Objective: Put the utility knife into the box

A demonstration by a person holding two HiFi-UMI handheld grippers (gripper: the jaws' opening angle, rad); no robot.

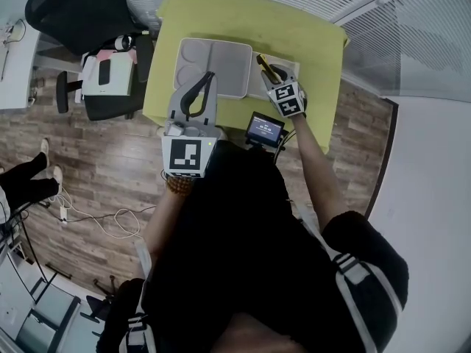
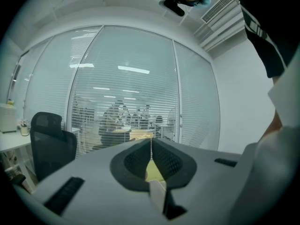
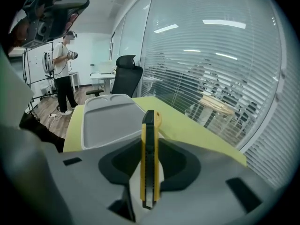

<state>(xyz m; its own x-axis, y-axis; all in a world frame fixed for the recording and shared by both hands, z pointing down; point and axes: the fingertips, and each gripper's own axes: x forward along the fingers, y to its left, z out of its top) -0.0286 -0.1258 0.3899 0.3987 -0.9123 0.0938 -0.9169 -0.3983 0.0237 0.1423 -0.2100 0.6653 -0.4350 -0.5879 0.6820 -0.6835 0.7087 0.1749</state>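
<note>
While left gripper (image 2: 151,144) sits closed, right gripper (image 3: 150,146) pinches a yellow-and-black utility knife (image 3: 148,123).

Black office chair (image 1: 73,9) beside the yellow-green table (image 1: 316,50); small screen (image 1: 265,129) at its near edge.

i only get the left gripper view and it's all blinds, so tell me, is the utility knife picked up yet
Observer: Yes. The right gripper is shut on the utility knife, which stands on edge between its jaws, yellow and black.
Operator: ok, where's the box
Observer: The grey box lies on the yellow-green table, to the left of the right gripper in the head view.
Operator: is the knife in it
Observer: No. In the head view the knife sits just past the box's right edge, not inside it.
</note>
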